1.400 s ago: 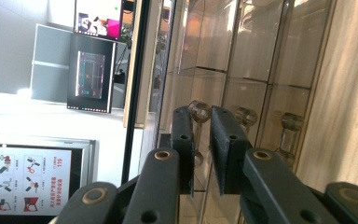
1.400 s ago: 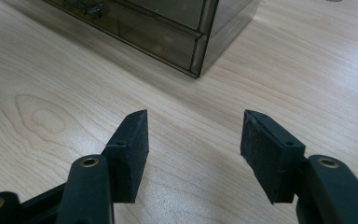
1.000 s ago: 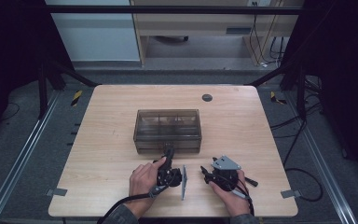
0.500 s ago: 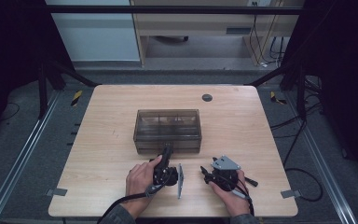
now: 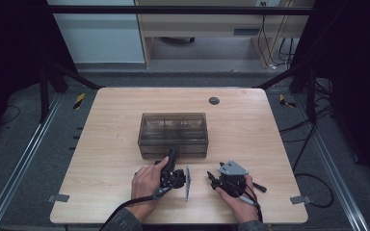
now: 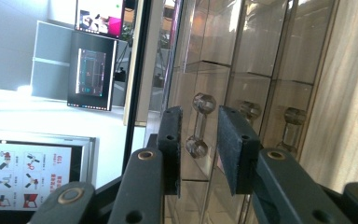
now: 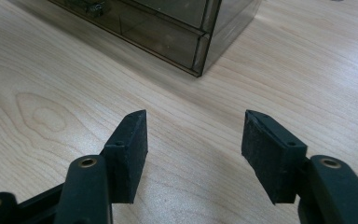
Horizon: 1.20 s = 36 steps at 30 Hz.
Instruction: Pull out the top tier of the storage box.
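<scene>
A smoky see-through drawer box (image 5: 173, 130) stands mid-table. My left gripper (image 5: 173, 154), turned on its side, reaches its front face. In the left gripper view the jaws (image 6: 198, 140) flank a clear bar handle (image 6: 196, 125) of one drawer. They have just been opening, and a gap shows on both sides of the handle, so the gripper is open. My right gripper (image 5: 213, 179) rests low over the bare wood to the right of it. It is open (image 7: 193, 135) with nothing between its pads, and the box's corner (image 7: 200, 42) lies ahead of it.
Two more clear handles (image 6: 249, 111) (image 6: 291, 122) sit on neighbouring drawers. A black round grommet (image 5: 214, 100) is set in the table's far side. Tape tabs mark the front corners (image 5: 58, 198) (image 5: 297, 199). Cables trail off the table's right edge (image 5: 313, 178).
</scene>
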### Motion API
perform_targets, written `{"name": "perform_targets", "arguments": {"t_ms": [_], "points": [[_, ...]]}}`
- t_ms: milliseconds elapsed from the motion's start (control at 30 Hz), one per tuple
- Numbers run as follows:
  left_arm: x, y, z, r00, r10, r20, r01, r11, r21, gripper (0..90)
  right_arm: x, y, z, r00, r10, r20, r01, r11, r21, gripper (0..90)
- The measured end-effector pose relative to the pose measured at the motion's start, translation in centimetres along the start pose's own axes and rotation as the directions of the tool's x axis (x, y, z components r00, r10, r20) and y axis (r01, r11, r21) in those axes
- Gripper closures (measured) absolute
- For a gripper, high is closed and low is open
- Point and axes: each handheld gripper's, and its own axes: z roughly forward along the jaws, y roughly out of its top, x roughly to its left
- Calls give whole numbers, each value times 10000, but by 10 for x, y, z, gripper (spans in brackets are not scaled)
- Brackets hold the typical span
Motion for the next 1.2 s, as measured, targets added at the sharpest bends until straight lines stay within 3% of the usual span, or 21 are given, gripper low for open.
{"name": "perform_targets", "arguments": {"t_ms": [267, 533, 767, 933, 1000, 1100, 1200], "points": [[-1, 0, 0, 10000, -18, -37, 18, 10000, -13, 713, 0, 0, 0, 10000, -13, -11, 13, 10000, 1, 410], [5, -9, -6, 9980, -611, 153, 613, 9980, -152, 665, 1, 0, 0, 10000, -99, -5, 99, 9999, 74, 407], [15, -18, -14, 9918, -1239, 303, 1253, 9910, -471, 555, 3, 2, 2, 9996, -61, -272, 65, 9999, 125, 374], [25, -32, -20, 9801, -1861, 686, 1901, 9801, -565, 458, 5, 9, 2, 9982, -233, -545, 247, 9994, 251, 349], [29, -39, -21, 9785, -1885, 836, 1931, 9798, -512, 415, 5, 12, 2, 9976, -311, -622, 330, 9990, 306, 340], [33, -48, -21, 9686, -2209, 1143, 2271, 9729, -439, 382, 6, 15, 2, 9958, -551, -736, 589, 9970, 509, 313], [37, -58, -21, 9545, -2545, 1553, 2618, 9647, -284, 314, 7, 16, 2, 9939, -792, -773, 851, 9935, 753, 283]]}}
